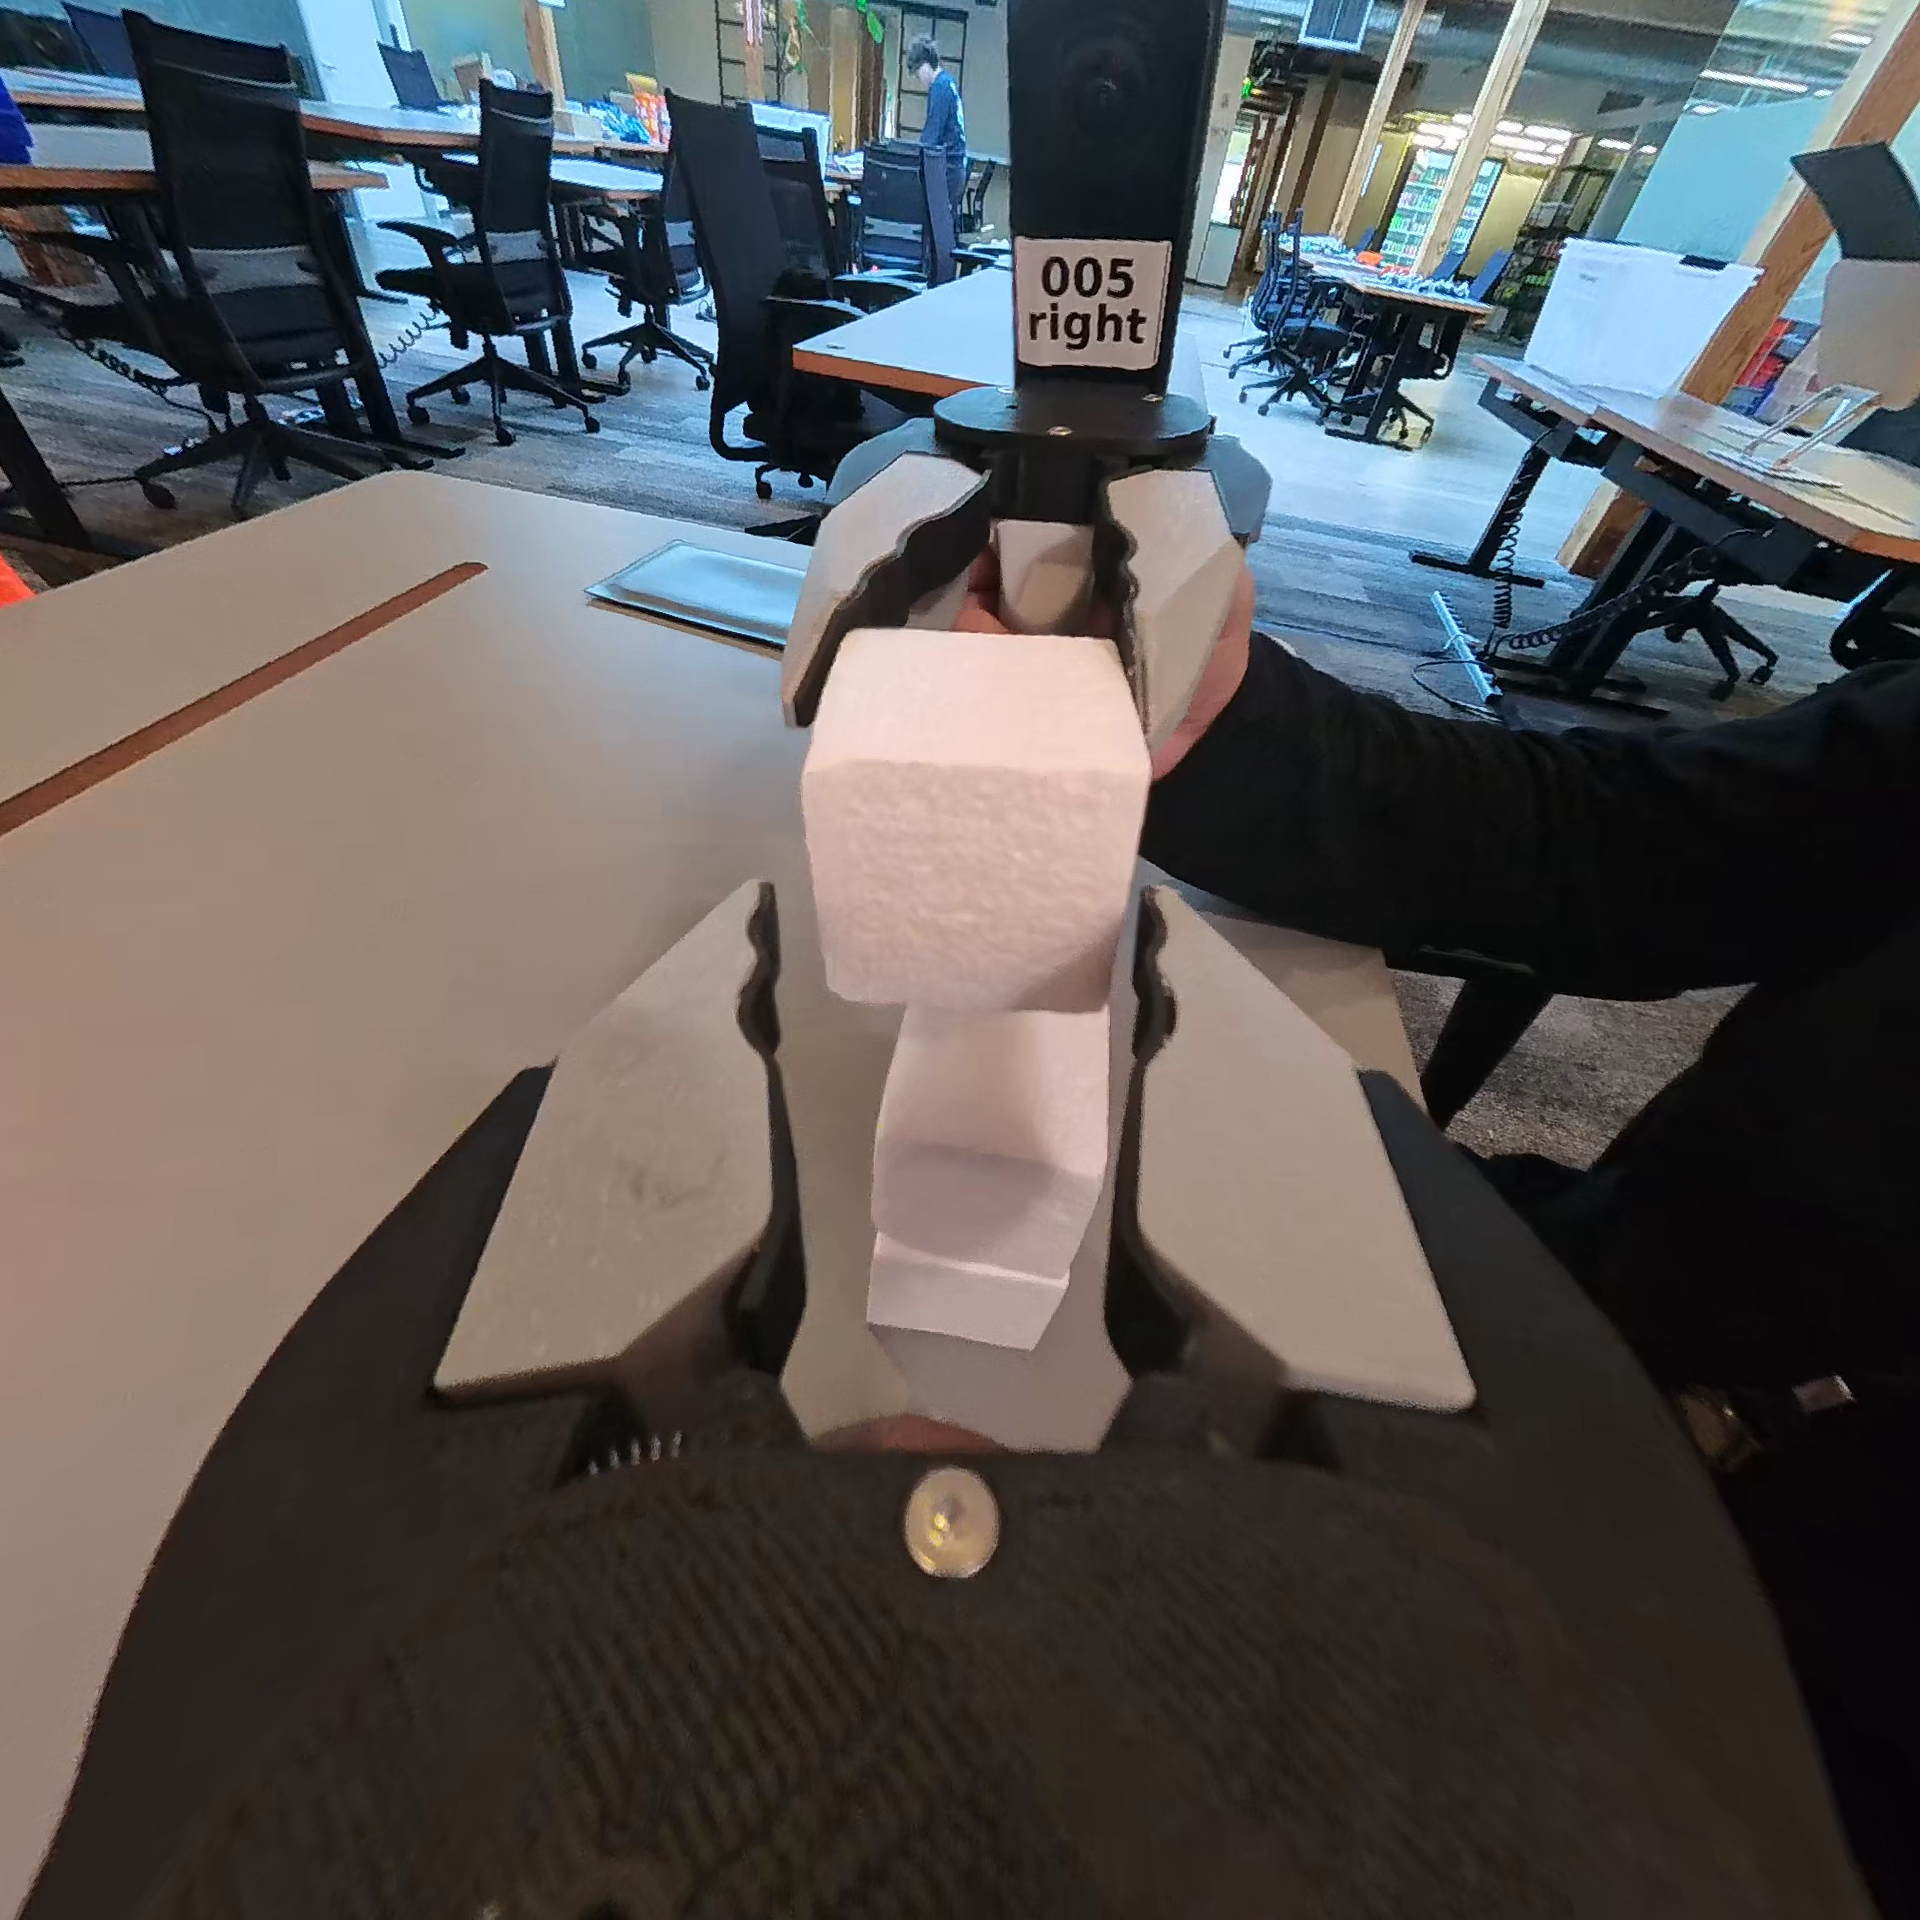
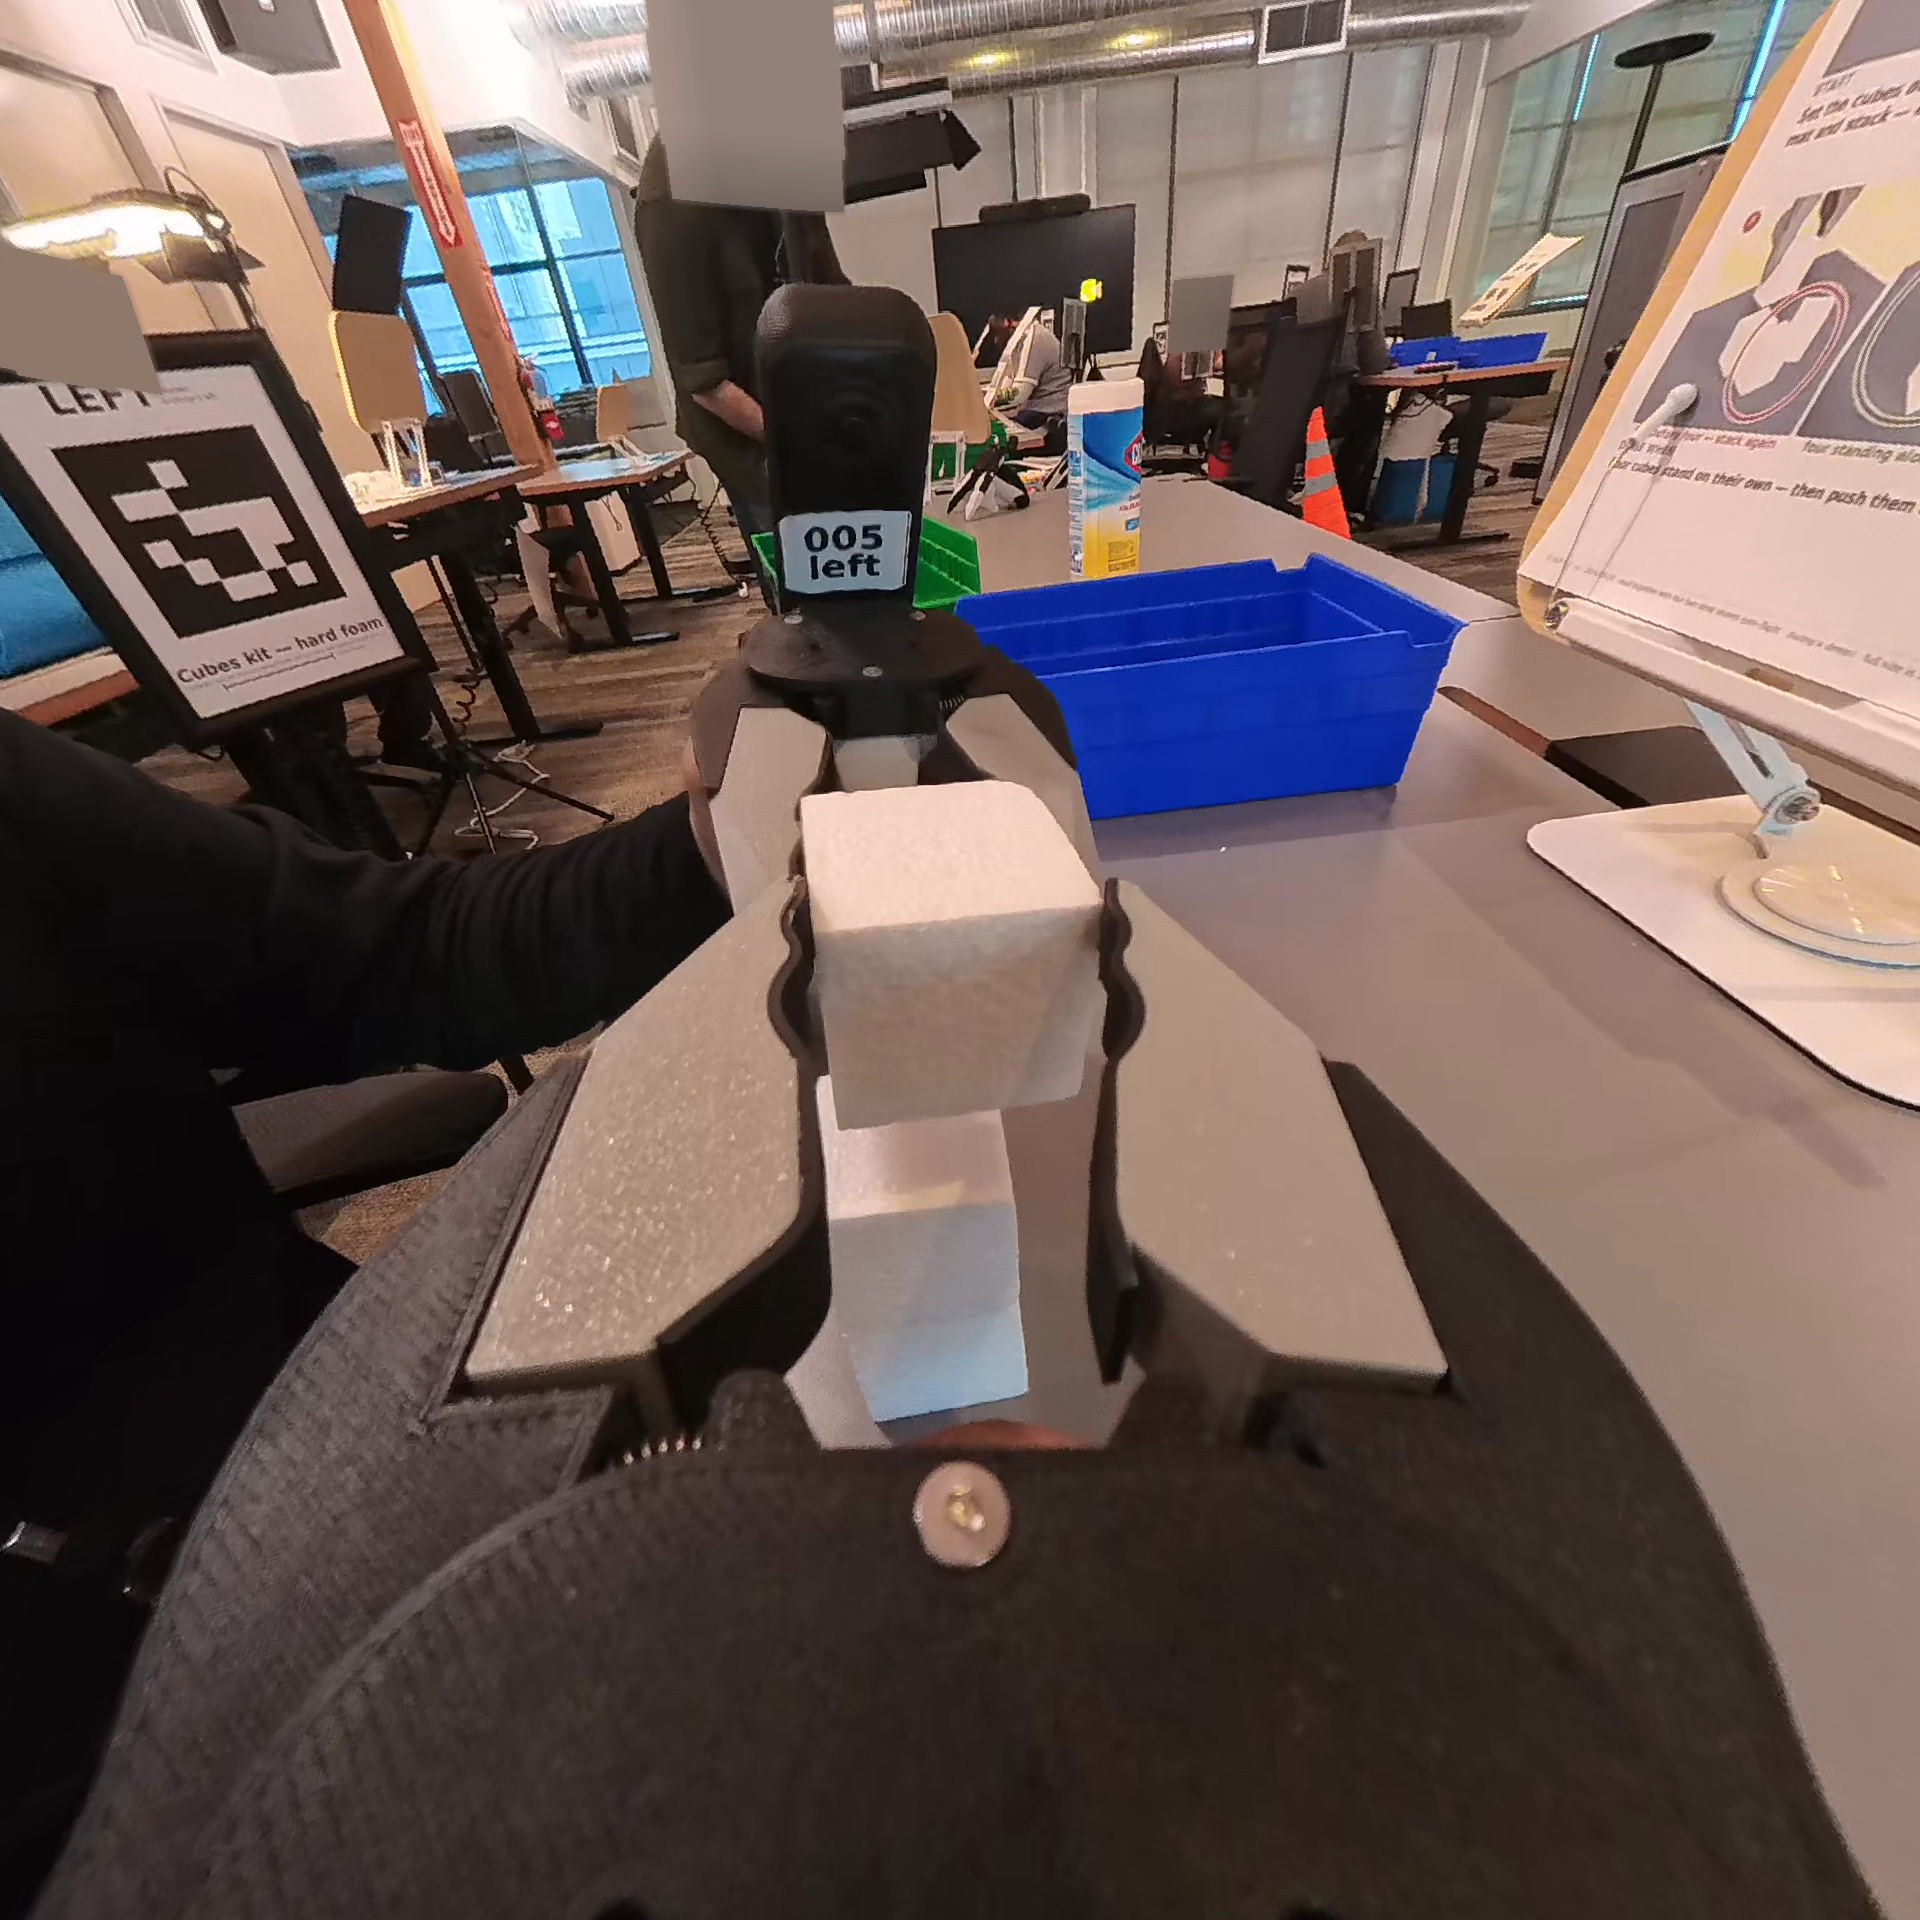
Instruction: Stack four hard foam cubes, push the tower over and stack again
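Note:
Four white hard foam cubes stand as a tower on the grey table [image 1: 312, 987]. The top cube [image 1: 977, 831] sits turned and slightly offset on the cubes below [image 1: 992, 1143]. My right gripper [image 2: 954, 914] is shut on the top cube [image 2: 935, 997], pads touching both its sides; the lower cubes [image 2: 925, 1268] show between its fingers. It also shows in the left wrist view [image 1: 977, 634], behind the top cube. My left gripper [image 1: 956, 920] faces it from the other side, open, its fingertips flanking the tower just under the top cube. It also shows in the right wrist view [image 2: 894, 790].
A blue bin [image 2: 1226, 686], a green bin [image 2: 940, 561] and a wipes canister [image 2: 1104, 478] stand at the far end of the table. An instruction stand [image 2: 1714, 468] with a white base [image 2: 1662, 883] is at the right. A metal tray [image 1: 707, 587] lies beyond the tower. A black sleeve [image 1: 1507, 831] reaches in. Only a small space, under 4 cm, lies between the two pairs of fingers.

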